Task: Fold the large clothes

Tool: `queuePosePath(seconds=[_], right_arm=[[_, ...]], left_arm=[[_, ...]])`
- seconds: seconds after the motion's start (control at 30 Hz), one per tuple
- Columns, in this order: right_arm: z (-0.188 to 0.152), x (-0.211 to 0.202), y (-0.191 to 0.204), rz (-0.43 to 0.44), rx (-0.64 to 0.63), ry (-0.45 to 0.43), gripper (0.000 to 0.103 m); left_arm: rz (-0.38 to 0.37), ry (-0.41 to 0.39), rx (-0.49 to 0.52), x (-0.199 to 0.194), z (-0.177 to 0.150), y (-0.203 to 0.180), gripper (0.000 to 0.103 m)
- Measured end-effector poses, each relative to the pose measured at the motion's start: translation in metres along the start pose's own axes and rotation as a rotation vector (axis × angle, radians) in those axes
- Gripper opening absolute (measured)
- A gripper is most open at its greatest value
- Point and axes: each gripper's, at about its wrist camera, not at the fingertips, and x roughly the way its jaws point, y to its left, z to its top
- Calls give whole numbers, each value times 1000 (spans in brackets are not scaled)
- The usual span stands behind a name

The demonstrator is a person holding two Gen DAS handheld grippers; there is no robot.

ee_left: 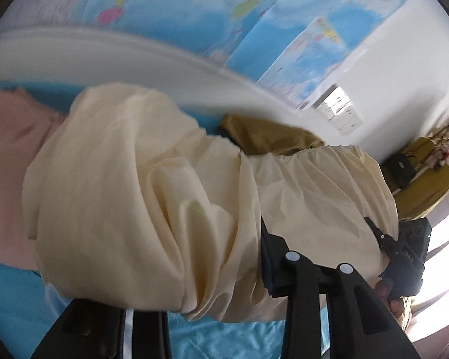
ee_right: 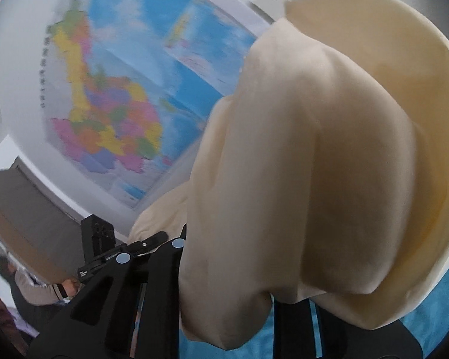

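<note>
Cream garment (ee_left: 152, 179) in both tongs (bunched)

Support surface: bed (ee_left: 12, 287) covered with a bright blue, slightly glossy sheet (ee_left: 224, 341). In the left wrist view the sheet shows at lower left and bottom centre of the frame, plus a thin strip at upper left under a white band, blurred. In the right wrist view the blue sheet (ee_right: 434, 308) appears only at the lower right edge.

Lying on the sheet, left wrist view:
- pale pink garment (ee_left: 12, 161), spread at left of frame, wrinkled.
- olive-mustard cloth (ee_left: 266, 137), centre right, near the white band; partly covered.
- cream garment (ee_left: 128, 185), bunched, its left part overlapping the pink one; whether it rests on the bed cannot be told.
</note>
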Motion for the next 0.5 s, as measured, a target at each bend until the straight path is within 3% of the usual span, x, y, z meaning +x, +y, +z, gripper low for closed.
queuePosePath(seconds=[0.2,0.37,0.5], right_arm=[[21,27,63,100,-104,1,19],[32,82,107,191,-166,37,19],[34,158,149,254,-222,104,19]], left_arm=[[2,-95,40,-56,33,4,35],[93,-241,62,-116,65,25,35],[174,-320,19,-155,90,68,35]])
